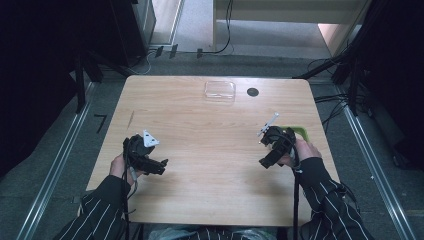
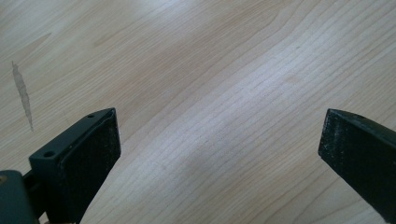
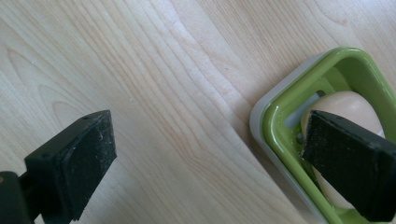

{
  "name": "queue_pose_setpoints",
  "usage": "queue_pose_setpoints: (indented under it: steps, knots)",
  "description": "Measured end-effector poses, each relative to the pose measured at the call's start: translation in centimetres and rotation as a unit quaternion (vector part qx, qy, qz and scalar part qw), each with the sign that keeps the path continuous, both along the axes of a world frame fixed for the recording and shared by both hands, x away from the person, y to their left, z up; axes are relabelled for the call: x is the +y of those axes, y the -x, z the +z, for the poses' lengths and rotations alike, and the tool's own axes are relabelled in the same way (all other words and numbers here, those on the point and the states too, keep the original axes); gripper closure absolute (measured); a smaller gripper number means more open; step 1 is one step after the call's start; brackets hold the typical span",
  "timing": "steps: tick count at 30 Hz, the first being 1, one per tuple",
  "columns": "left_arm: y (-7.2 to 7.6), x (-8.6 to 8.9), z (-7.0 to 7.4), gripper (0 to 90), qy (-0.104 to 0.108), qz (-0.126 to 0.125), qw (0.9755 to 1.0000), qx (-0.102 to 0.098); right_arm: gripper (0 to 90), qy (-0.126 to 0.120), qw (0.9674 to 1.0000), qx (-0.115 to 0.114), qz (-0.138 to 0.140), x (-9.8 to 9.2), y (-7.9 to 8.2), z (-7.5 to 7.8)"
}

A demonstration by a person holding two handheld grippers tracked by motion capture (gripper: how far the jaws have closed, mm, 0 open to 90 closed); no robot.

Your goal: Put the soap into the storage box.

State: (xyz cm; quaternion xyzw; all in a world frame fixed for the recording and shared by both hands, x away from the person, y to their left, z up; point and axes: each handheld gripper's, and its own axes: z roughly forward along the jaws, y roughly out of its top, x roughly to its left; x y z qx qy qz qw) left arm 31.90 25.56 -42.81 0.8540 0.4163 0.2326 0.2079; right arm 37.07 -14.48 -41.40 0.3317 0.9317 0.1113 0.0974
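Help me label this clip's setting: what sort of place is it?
Probably a lab or studio set up for recording: a bare wooden table with dark stands around it, cables across the grey floor, and floor rails.

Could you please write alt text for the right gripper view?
A green soap dish holding a pale bar of soap sits on a light wooden table, at the right of the frame. The open hand-held gripper hangs above, one black jaw overlapping the soap.
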Motion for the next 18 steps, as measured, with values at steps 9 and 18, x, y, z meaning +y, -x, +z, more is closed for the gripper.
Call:
queue_pose_setpoints:
  steps: [9,18]
  knots:
    - [0.0,-0.1,0.0,0.0,0.001,0.000,1.0000,0.000,2.2,0.006,0.9999,-0.009,0.003,0.4,3.0,-0.6]
    - [-0.1,-0.1,-0.1,0.0,-0.003,-0.003,1.0000,0.004,1.5,0.024,0.9996,-0.011,-0.009,0.3,4.7,-1.8]
